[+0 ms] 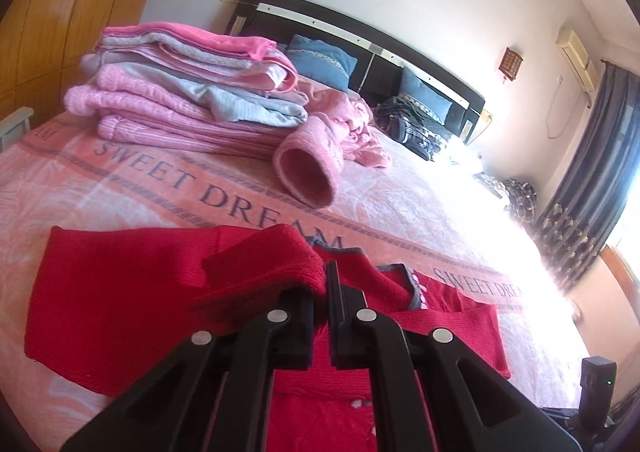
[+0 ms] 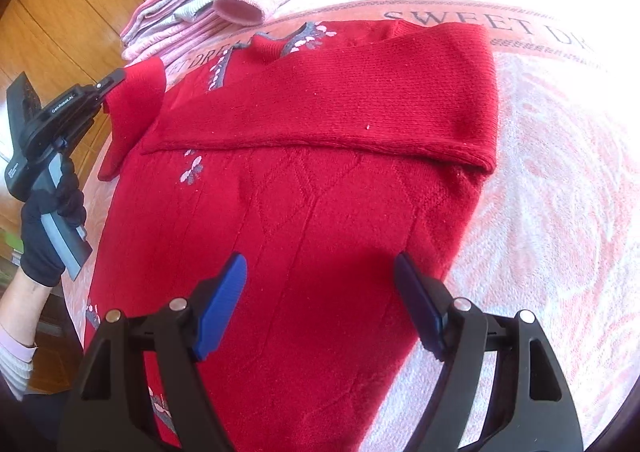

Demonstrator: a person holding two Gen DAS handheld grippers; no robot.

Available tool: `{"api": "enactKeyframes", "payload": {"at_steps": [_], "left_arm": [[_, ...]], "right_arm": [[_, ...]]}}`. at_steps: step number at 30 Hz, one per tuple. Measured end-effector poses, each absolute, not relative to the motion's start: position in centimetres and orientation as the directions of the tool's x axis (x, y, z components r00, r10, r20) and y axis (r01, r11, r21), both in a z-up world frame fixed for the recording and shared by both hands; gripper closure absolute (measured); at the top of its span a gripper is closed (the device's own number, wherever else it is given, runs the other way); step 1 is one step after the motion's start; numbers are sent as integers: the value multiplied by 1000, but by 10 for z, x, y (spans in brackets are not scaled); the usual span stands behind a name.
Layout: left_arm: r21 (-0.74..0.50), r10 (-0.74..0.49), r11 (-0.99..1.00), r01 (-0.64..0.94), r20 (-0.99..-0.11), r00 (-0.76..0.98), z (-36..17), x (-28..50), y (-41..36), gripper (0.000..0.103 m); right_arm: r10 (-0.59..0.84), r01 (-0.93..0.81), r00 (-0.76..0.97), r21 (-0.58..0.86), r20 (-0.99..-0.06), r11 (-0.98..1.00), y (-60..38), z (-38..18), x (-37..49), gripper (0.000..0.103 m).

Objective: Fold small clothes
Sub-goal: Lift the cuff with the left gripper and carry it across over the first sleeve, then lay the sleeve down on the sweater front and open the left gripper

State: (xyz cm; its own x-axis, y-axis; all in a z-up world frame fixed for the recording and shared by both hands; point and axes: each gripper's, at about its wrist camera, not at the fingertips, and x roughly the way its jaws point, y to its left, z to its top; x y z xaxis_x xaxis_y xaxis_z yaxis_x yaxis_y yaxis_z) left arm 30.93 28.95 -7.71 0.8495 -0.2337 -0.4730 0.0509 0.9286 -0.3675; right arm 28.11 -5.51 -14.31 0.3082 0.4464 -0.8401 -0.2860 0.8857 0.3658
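The red sweater (image 2: 304, 187) lay flat on the bedspread (image 2: 560, 211), one sleeve folded across its chest, while the left gripper (image 1: 320, 284) pinched the other sleeve's cuff (image 1: 276, 264) between nearly closed jaws and the right gripper (image 2: 320, 292) hovered over the hem, jaws spread wide and empty.

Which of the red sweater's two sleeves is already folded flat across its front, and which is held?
The right sleeve lies flat across the red sweater. The left sleeve is raised, pinched in the left hand-held gripper.

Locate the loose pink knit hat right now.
The pink hat lies on the bedspread in the left wrist view, opening toward the camera, right of the folded pile, beyond the red sweater.
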Motion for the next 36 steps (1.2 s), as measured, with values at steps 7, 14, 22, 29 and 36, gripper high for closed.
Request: {"api": "enactKeyframes", "payload": {"at_steps": [7, 14, 22, 29, 36], "left_arm": [[-374, -325, 916, 146, -478, 816, -87, 315, 222, 99], [-393, -405, 894, 215, -506, 761, -105, 323, 178, 98], [-450, -479, 869, 205, -660, 578, -159, 345, 163, 95], [-422, -558, 829, 368, -678, 479, -138, 309, 163, 65], [-291, -455, 888, 356, -667, 590, -109, 256, 242, 60]], "right_arm": [[452, -278, 314, 374, -835, 885, -71, -144, 276, 27], [444, -257, 321, 374, -837, 891, -86, -145, 276, 27], [464, -222, 314, 411, -829, 884, -97, -150, 280, 27], [464, -197, 353, 421, -812, 886, -104, -131, 291, 27], [505, -248, 338, 442, -795, 862, -65, -110, 311, 27]]}}
